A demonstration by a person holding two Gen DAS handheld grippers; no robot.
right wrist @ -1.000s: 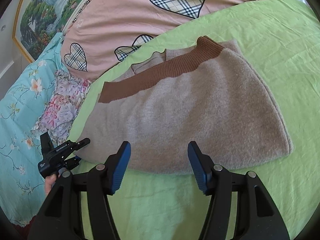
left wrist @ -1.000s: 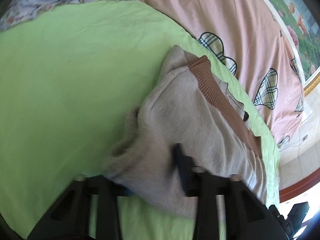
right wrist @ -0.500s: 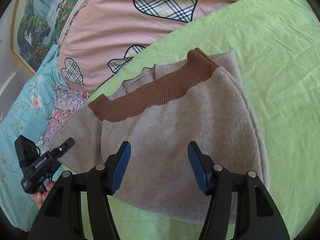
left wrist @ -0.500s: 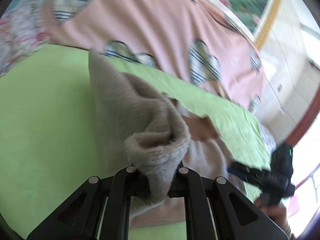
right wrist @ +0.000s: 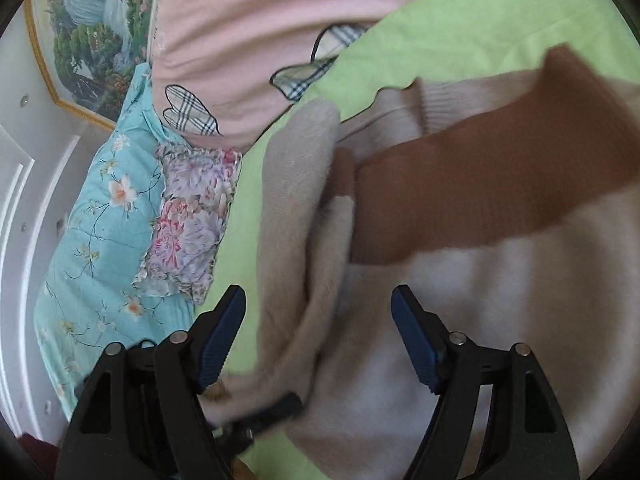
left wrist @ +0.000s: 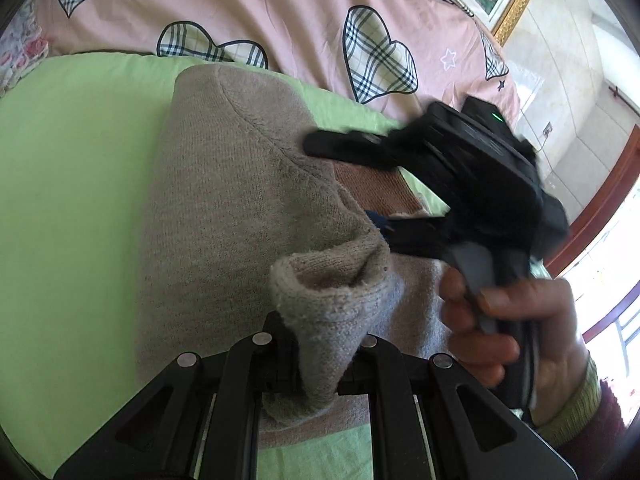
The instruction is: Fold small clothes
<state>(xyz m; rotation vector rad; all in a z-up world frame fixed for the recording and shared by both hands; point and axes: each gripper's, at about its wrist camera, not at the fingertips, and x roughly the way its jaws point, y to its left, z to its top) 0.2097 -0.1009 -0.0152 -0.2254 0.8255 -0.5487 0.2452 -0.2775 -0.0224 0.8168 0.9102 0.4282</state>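
Beige knit sweater (left wrist: pixel 224 200), soft and limp, on green bed sheet (left wrist: pixel 68 200); left tongs (left wrist: pixel 320 364) clamp its bunched edge, lower centre; right tongs (right wrist: pixel 318 340) opening, nothing gripped.

beige sweater (left wrist: pixel 224 200), brown band (right wrist: pixel 500 192), green sheet (left wrist: pixel 68 200)

a pink quilt (left wrist: pixel 280 20) with plaid hearts lies along the far edge of the green sheet (left wrist: pixel 68 200). a turquoise floral blanket (right wrist: pixel 100 220) and framed landscape painting (right wrist: pixel 92 32) sit beyond.
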